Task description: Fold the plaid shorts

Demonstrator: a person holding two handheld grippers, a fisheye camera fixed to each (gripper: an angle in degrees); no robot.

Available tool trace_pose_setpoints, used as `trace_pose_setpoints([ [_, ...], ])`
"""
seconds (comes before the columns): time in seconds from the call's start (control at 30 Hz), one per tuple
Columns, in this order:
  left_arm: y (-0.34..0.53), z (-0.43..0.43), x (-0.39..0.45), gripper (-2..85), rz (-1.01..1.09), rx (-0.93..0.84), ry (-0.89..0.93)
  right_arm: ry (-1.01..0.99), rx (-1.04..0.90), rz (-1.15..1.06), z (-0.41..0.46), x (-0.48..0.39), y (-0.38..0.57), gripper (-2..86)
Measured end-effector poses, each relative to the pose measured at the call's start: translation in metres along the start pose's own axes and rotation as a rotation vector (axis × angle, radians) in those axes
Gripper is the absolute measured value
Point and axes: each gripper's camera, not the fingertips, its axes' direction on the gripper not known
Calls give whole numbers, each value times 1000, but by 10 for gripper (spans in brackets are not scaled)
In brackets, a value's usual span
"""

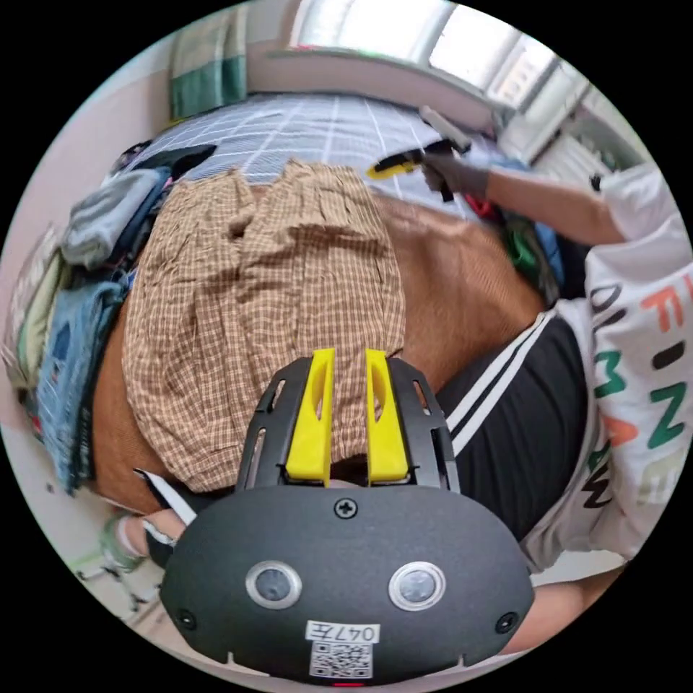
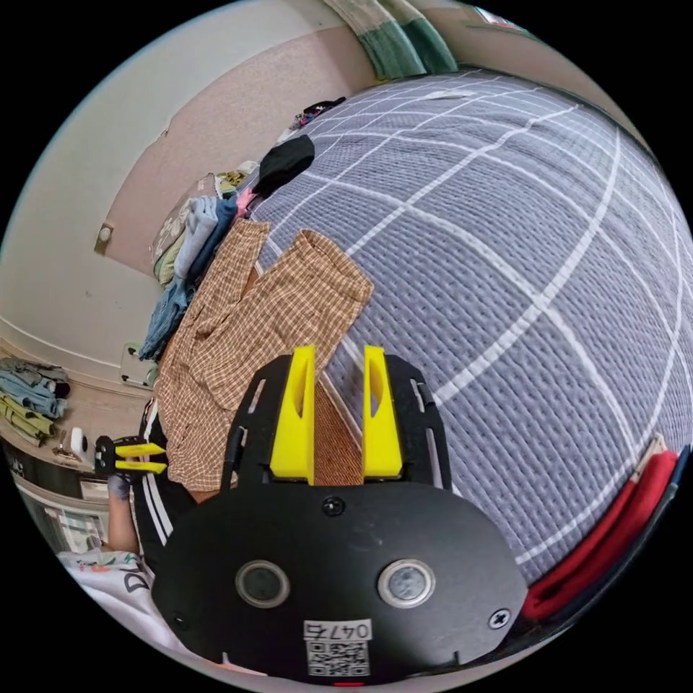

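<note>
1. Grey quilted bed cover (image 2: 505, 238) with a white grid of lines, stretched over the bed across most of the right gripper view.
2. Brown mat (image 1: 462, 289) laid near the bed's edge, under the garment, with a bare stretch on one side of it.
3. Plaid shorts (image 1: 267, 303) in tan and brown check, spread rumpled on the mat, legs reaching onto the grey cover, waist end toward the person at the edge.
4. White printed shirt (image 1: 642, 361) and dark shorts with white side stripes (image 1: 520, 433), worn by the person beside the bed.
5. Heap of clothes (image 1: 79, 289), denim and grey among them, piled along the wall side of the plaid shorts.
6. Red fabric (image 2: 606, 541) folded at the bed's edge, seen in the right gripper view.
7. Left gripper (image 1: 350, 361), yellow jaws narrowly parted, hovering over the waist end of the plaid shorts, nothing between them.
8. Right gripper (image 2: 338, 361), held out over the grey cover just past the shorts' leg, jaws narrowly parted, gripping nothing.
</note>
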Motion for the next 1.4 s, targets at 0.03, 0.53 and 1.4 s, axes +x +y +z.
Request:
trace_pose_setpoints([
  [0.03, -10, 5, 11, 75, 48, -77, -27, -24, -17, 9, 8, 2, -3, 60],
  [0.53, -50, 77, 18, 9, 80, -510, -37, -87, 4, 8, -7, 4, 5, -11],
  [1.4, 143, 62, -267, 0, -691, 179, 550, -178, 196, -196, 49, -229, -172, -10],
])
